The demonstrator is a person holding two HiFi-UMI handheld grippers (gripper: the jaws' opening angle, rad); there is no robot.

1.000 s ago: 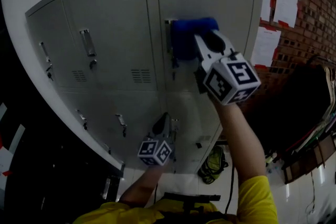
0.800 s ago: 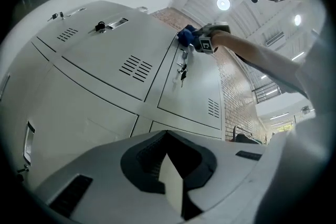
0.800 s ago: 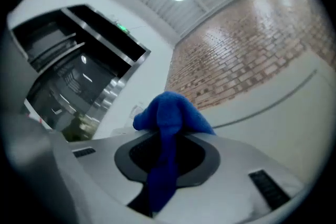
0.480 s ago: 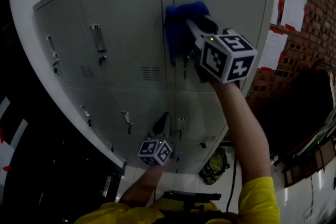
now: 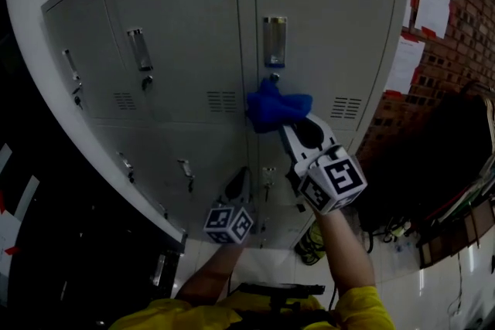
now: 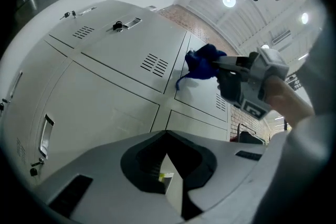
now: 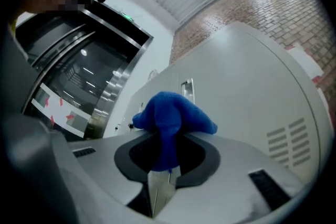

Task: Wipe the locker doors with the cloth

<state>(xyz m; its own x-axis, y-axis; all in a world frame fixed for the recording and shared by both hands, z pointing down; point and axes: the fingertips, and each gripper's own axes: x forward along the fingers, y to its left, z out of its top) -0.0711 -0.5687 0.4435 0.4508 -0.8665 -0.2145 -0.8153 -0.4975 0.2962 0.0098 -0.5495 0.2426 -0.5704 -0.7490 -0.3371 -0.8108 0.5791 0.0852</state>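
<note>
A bank of grey locker doors [image 5: 332, 27] fills the head view. My right gripper [image 5: 289, 124] is shut on a bunched blue cloth [image 5: 274, 107], which presses against the upper right door just below its metal handle plate [image 5: 274, 41]. In the right gripper view the cloth [image 7: 171, 119] bulges out of the shut jaws [image 7: 163, 168] in front of the door [image 7: 252, 97]. My left gripper [image 5: 243, 178] hangs lower, near the bottom row of doors, shut on nothing [image 6: 167, 164]. From the left gripper view the cloth [image 6: 202, 62] and right gripper [image 6: 245, 83] show up and to the right.
Other doors carry handles and keys [image 5: 140, 50] and vent slots [image 5: 223, 100]. A brick wall with paper sheets [image 5: 431, 4] stands to the right of the lockers. A yellow-green bag [image 5: 311, 242] lies on the floor by the lockers' base.
My right gripper has swept the cloth down the upper right door, from over the handle plate to below it, leaving the plate uncovered. The left gripper has stayed put.
</note>
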